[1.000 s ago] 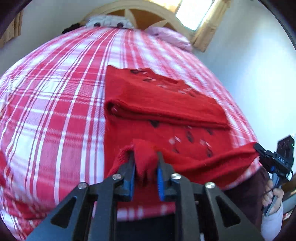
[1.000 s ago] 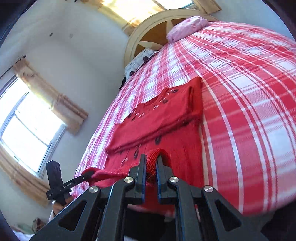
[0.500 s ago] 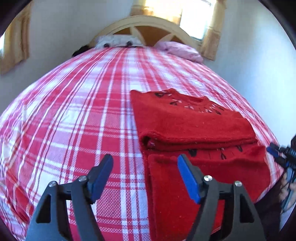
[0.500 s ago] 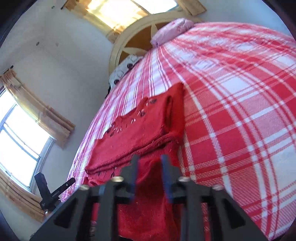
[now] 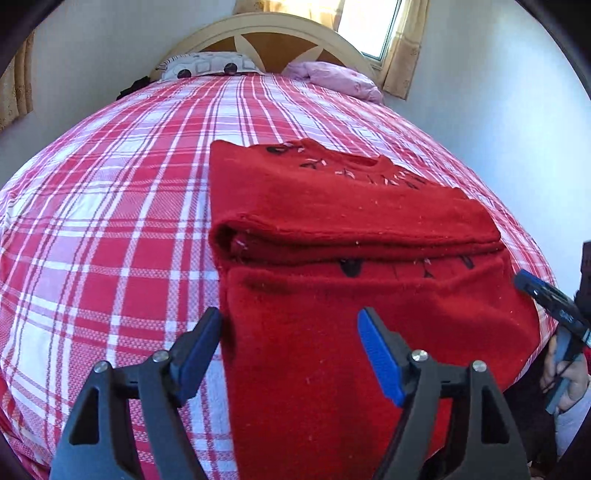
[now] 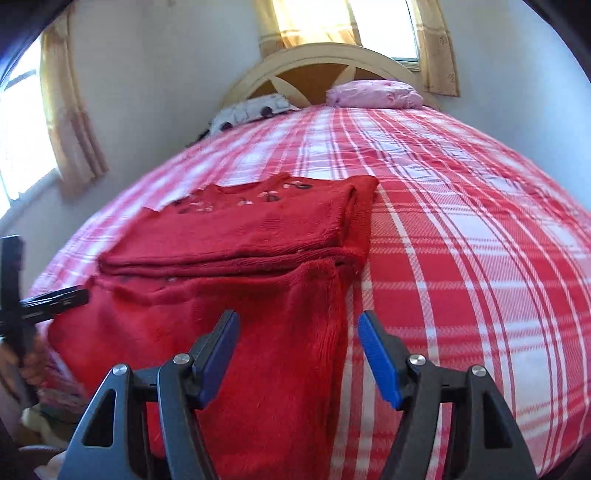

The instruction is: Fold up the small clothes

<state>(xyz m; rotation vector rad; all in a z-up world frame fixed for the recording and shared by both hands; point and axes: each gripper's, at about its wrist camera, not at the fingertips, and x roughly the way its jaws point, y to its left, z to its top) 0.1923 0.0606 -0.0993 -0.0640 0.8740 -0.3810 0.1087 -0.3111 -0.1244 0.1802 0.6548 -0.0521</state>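
A small red knit sweater [image 5: 354, 210] with dark motifs lies on the red-and-white plaid bed [image 5: 110, 229]. Its upper part is folded into a thick layer, and the lower part [image 6: 229, 317] lies flat toward me. My left gripper [image 5: 290, 325] hovers over the sweater's near left edge, and its jaws are opening. The cloth lies under the gap, but the pads do not touch it. My right gripper [image 6: 297, 325] hovers over the near right edge, jaws opening too, pads clear of the cloth. Each gripper also shows in the other's view: the right gripper [image 5: 546, 295] and the left gripper [image 6: 55, 299].
A spotted pillow [image 5: 207, 66] and a pink pillow [image 5: 332, 79] lie by the arched headboard [image 5: 273, 33]. Curtained windows [image 6: 343, 22] sit behind it. A wall [image 5: 498, 122] runs close along the bed's right side. The sweater reaches the bed's near edge.
Both grippers were shut on the sweater's lifted hem. They have let it go and opened wide, and the hem now lies flat on the bed. Both hands have dropped lower.
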